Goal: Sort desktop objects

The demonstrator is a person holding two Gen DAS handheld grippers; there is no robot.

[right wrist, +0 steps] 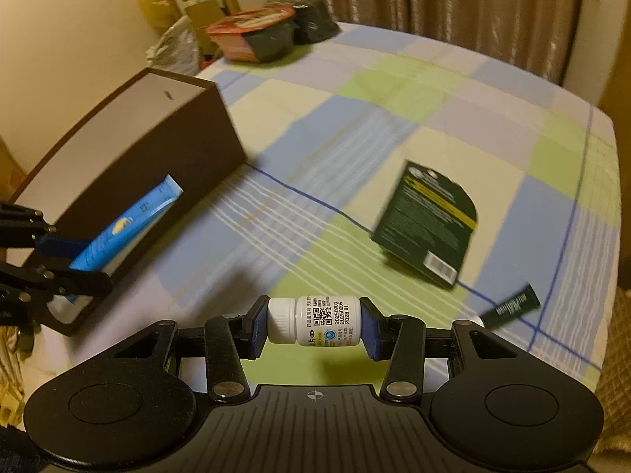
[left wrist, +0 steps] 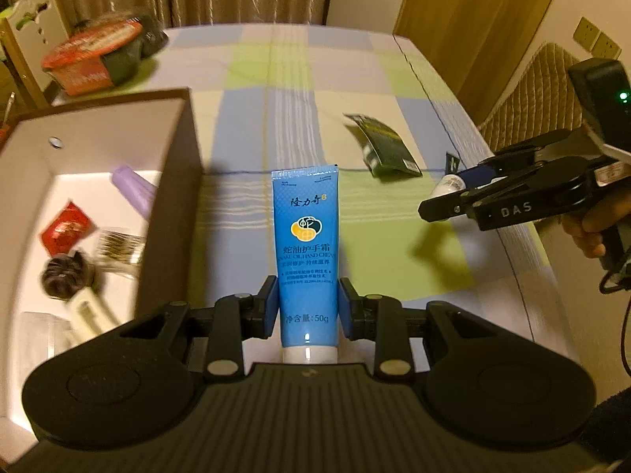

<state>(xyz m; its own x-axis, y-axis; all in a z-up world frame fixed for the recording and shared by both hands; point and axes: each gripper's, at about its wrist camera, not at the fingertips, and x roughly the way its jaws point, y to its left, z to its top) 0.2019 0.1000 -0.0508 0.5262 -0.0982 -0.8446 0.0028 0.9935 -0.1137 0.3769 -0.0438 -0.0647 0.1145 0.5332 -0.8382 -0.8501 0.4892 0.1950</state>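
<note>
Two hand-held tools work over a counter point(right wrist: 394, 90) covered with a checked cloth in blue, green, cream and lilac.

The left tool point(left wrist: 307, 305) has its two blue-padded fingers point(left wrist: 269, 305) closed on a blue tube of hand cream point(left wrist: 307, 244). The grip is low on the tube, just above its white cap, and the crimped end points away from the camera. The tube is held in the air just beside the right wall of an open brown box point(left wrist: 173, 181) with a white lining, which stands at the counter's left edge. Inside the box lie a lilac item point(left wrist: 132, 189), a small red sachet point(left wrist: 65, 232), a round dark object and a cream-coloured one, all blurred.

The right tool point(right wrist: 314, 321) is clamped on a small white pill bottle point(right wrist: 315, 320), held sideways, cap to the left and base to the right, its label showing a QR code and dates. It hangs above the counter near the front edge. A hand point(left wrist: 587, 232) grips the tool's handle.

A dark green flat packet point(right wrist: 426, 224) with a yellow stripe and a barcode lies on the cloth towards the right side. A slim dark tube point(right wrist: 510, 304) with a white cap lies near the front right corner. At the far left corner sit two black tubs point(right wrist: 256, 33), one with a red lid.
</note>
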